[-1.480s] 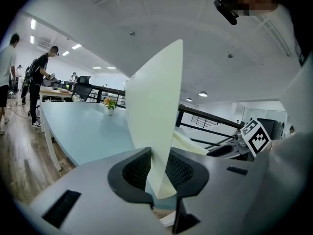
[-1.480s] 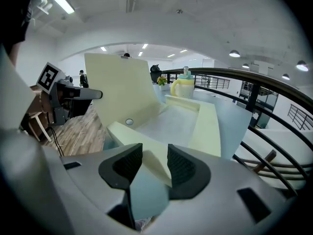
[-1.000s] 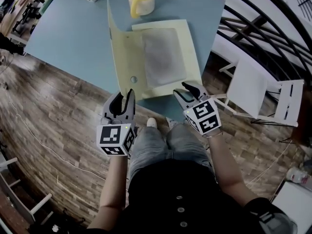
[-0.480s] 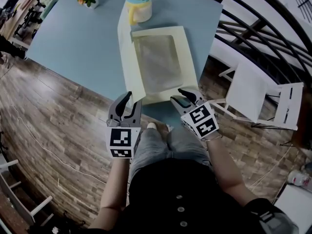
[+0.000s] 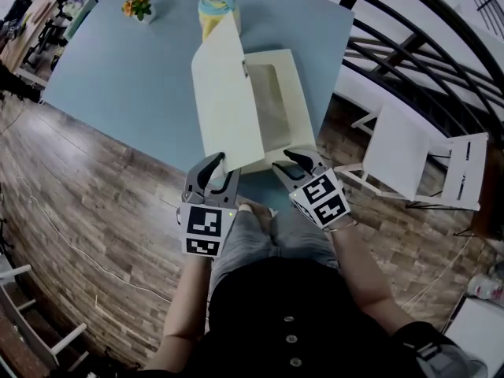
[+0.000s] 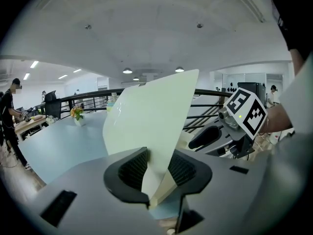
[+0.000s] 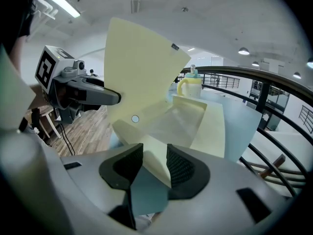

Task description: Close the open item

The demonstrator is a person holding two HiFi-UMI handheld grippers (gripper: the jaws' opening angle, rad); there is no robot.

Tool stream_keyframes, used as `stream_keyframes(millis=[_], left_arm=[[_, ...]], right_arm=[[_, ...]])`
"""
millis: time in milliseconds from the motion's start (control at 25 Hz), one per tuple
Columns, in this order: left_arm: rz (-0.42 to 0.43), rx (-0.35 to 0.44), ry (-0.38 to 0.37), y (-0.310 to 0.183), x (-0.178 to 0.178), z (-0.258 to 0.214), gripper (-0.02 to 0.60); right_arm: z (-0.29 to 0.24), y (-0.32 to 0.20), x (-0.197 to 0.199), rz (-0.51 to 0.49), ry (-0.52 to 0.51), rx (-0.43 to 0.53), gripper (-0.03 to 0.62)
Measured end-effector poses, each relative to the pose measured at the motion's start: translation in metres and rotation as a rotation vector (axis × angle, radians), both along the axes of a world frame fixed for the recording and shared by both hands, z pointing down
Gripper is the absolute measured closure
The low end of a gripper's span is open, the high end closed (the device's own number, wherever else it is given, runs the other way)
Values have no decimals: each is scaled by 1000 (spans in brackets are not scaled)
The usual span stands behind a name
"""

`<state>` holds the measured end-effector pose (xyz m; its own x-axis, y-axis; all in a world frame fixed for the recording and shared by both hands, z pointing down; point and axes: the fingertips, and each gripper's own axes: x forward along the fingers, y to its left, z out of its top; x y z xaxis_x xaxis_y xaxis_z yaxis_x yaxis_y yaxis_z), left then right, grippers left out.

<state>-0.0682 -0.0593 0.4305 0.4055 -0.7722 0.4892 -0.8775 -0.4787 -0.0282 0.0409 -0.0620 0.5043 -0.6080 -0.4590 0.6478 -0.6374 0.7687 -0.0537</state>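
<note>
A cream flat box lies on the blue table [image 5: 118,61]. Its shallow base [image 5: 285,105] [image 7: 195,119] rests flat, while the lid [image 5: 227,101] [image 6: 151,111] [image 7: 142,67] stands raised and leans over the base. My left gripper [image 5: 224,166] [image 6: 155,168] is at the lid's near corner; its jaws have just been opening, and the lid's edge stands loose between the pads. My right gripper [image 5: 285,161] [image 7: 154,163] is open at the base's near corner, which pokes between its jaws.
A yellow lidded cup [image 5: 214,5] [image 7: 191,86] stands just behind the box, and a small flower pot [image 5: 138,6] sits at the table's far left. A white chair [image 5: 409,152] and a black railing [image 5: 409,46] are to the right. The table's near edge is by my grippers.
The lid has swung up from lying flat at the left and now leans over the base. My left gripper moved right with it and its jaws widened. The right gripper stayed put.
</note>
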Motion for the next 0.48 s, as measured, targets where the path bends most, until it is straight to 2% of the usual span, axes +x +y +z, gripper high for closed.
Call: stream_keyframes(millis=[480], left_arm=[[73,-58,-10,-4,28,11,430]], right_arm=[[-2,0,1,-19,-26,2,445]])
